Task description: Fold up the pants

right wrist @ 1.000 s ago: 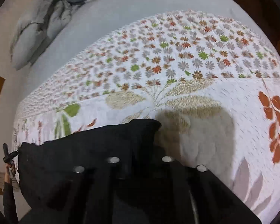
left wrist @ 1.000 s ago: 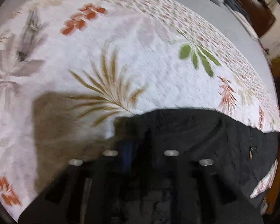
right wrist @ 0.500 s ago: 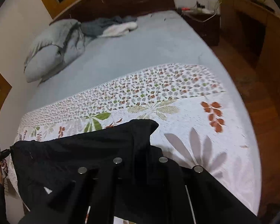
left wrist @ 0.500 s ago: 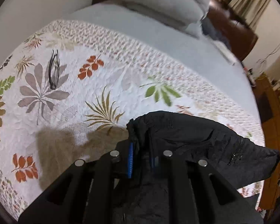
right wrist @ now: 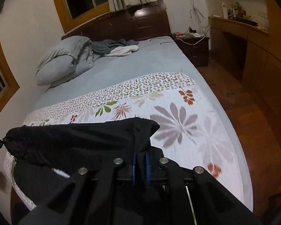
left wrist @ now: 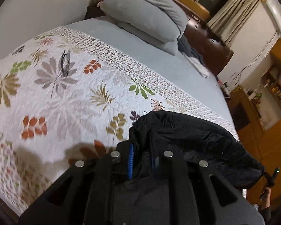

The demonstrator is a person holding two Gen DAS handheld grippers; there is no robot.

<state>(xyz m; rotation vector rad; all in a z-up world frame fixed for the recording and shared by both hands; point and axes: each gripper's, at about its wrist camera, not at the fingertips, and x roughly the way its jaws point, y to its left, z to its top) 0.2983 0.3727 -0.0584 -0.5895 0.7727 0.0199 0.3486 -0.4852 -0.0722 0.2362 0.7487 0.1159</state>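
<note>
Above the quilt (right wrist: 178, 101), black pants (right wrist: 80, 136) stretch between both clamping grippers (left wrist: 142, 161) (right wrist: 140, 166).

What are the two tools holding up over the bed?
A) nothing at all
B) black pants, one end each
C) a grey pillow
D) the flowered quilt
B: the left tool and the right tool each pinch an end of the black pants, stretched between them.
</note>
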